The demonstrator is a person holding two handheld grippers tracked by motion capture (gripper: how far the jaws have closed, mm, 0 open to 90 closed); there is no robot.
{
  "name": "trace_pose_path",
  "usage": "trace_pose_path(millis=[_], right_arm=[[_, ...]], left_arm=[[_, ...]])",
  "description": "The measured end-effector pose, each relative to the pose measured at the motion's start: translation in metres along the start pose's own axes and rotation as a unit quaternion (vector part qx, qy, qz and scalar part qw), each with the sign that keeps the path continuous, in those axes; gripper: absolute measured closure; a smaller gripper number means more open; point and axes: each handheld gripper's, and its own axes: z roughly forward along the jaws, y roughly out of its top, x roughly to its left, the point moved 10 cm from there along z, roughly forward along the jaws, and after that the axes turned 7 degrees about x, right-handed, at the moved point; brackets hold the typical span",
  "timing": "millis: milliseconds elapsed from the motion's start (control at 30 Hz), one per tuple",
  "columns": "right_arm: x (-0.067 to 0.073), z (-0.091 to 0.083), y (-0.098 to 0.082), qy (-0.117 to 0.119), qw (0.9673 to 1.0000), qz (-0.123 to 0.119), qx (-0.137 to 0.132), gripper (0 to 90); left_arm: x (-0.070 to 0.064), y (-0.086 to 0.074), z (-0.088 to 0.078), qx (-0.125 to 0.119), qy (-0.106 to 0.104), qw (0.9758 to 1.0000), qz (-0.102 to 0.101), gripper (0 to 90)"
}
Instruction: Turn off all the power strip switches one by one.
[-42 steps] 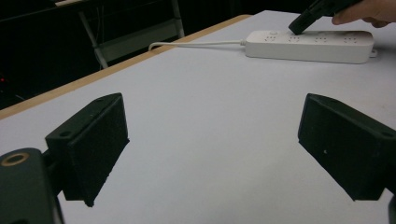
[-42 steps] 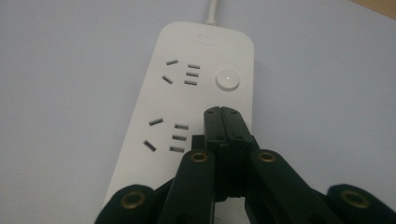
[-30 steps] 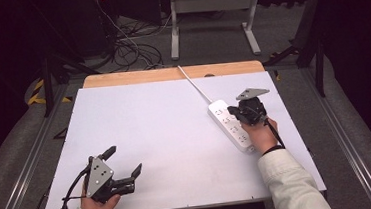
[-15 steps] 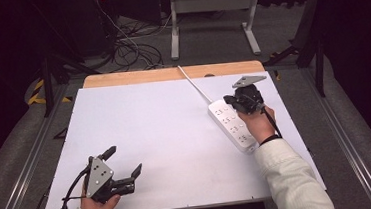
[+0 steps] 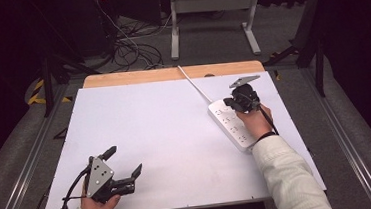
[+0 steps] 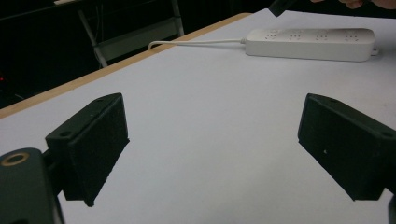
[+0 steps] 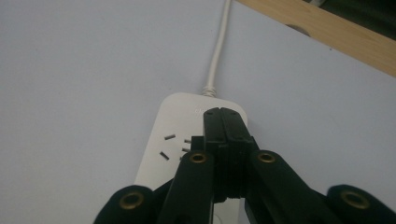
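My right gripper (image 5: 234, 102) has its jaws pressed together with nothing between them, and in the right gripper view the joined tips (image 7: 225, 125) hang over the cable end of the power strip (image 7: 187, 149), close above its top face (whether they touch it I cannot tell). My left gripper (image 5: 126, 164) sits in the lower left of the high view, jaws spread wide and empty, well apart from the strip.

The power strip (image 5: 231, 123) lies flat on the white table (image 5: 150, 132), right of centre in the high view. Its long axis runs diagonally, from the upper left down to the lower right, where my right hand (image 5: 255, 121) covers part of it. The cable end points to the upper left, and the white cord (image 5: 194, 86) carries on along that same line toward the wooden edge (image 5: 171, 74) at the top of the table.

What worries me: if I press down off-centre with closed tips, the strip is light and could skid or swing round on the smooth sheet, since nothing pins it. The narrow tips could also slide off the rounded end and land on the cord. Steadying would mean a long reach for my left gripper.
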Motion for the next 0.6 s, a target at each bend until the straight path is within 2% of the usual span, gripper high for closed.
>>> trace_pose_path(millis=[367, 600], right_arm=[[0.0, 0.014, -0.007, 0.002, 0.9996, 0.0, 0.028, 90.0], [-0.001, 0.017, -0.01, 0.002, 0.9993, 0.002, 0.036, 90.0]], left_arm=[[0.0, 0.0, 0.0, 0.001, 0.0, 1.0, 0.0, 9.2], [0.001, 0.0, 0.0, 0.001, 0.0, 1.0, 0.001, 9.2]])
